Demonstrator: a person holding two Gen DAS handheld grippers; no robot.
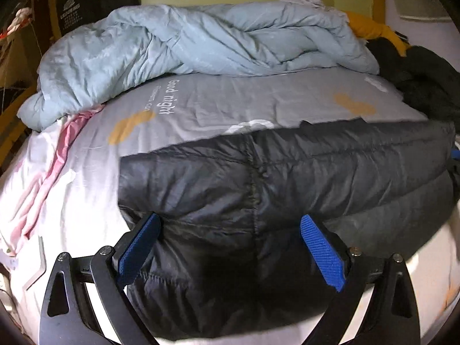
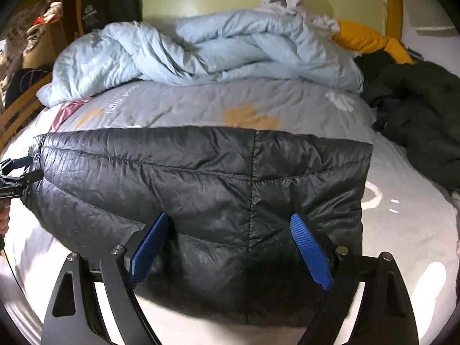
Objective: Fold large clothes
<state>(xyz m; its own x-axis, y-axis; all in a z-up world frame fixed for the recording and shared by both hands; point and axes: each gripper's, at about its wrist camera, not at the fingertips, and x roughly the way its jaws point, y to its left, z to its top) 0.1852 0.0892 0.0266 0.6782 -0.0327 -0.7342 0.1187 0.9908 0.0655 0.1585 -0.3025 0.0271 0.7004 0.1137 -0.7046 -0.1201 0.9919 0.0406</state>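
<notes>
A dark grey quilted down jacket [image 1: 273, 178] lies folded across the bed, also in the right wrist view [image 2: 201, 178]. My left gripper [image 1: 230, 224] is open, its blue pads [image 1: 138, 250] wide apart over the jacket's near left part. My right gripper [image 2: 228, 224] is open, its blue pads [image 2: 310, 250] wide apart over the jacket's near right part. The jacket's near edge runs between the fingers of both. The left gripper also shows at the jacket's left end in the right wrist view [image 2: 17, 178].
A crumpled light blue duvet [image 1: 187, 54] lies at the back of the bed on a grey printed sheet [image 1: 258, 103]. Dark clothes [image 2: 417, 120] and a yellow garment [image 2: 365, 40] lie at the right. Pink cloth [image 1: 49, 172] lies at the left.
</notes>
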